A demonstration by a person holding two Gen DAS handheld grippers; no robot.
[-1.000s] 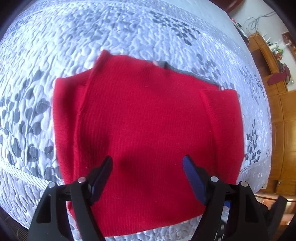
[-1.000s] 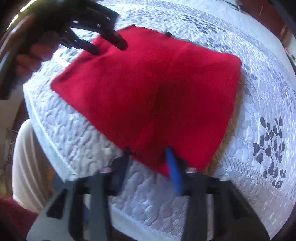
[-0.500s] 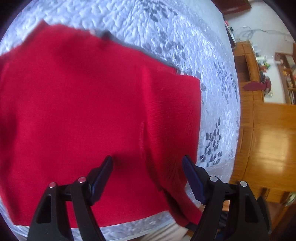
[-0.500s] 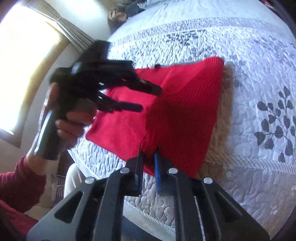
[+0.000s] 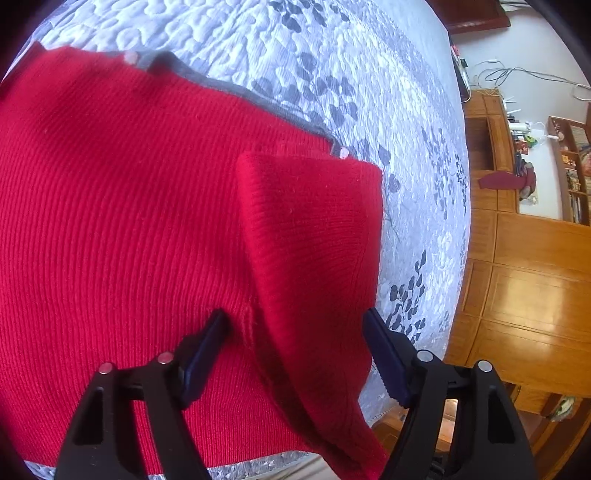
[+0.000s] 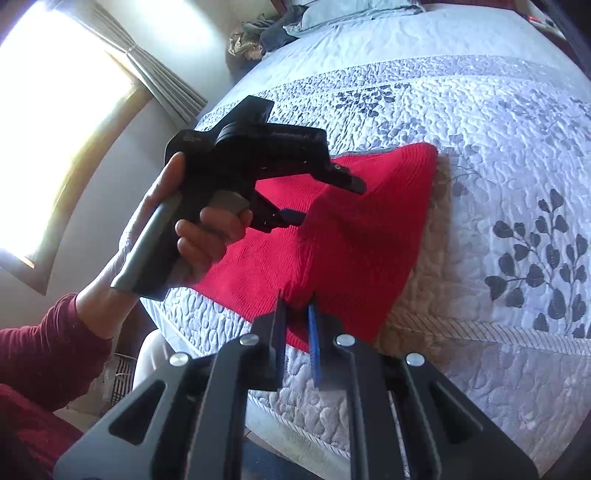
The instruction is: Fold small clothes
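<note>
A small red knitted sweater (image 5: 129,221) lies on the bed, its right side raised into a fold (image 5: 317,236). It also shows in the right wrist view (image 6: 354,236). My right gripper (image 6: 297,314) is shut on the sweater's near hem and holds that part lifted. My left gripper (image 5: 295,332) is open and empty, just above the sweater with the raised fold between its fingers. In the right wrist view the left gripper (image 6: 325,203) hovers over the sweater's left part, held by a hand in a dark red sleeve.
The bed has a white quilted cover with grey leaf prints (image 6: 517,129); its near edge (image 6: 332,439) is close below. Wooden cabinets (image 5: 524,280) stand to the right. A window with a curtain (image 6: 74,110) and a pile of clothes (image 6: 266,33) are at the far left.
My right gripper shut on the sweater's hem and lifted it, raising a fold. My left gripper moved right over the sweater, towards that fold, staying open.
</note>
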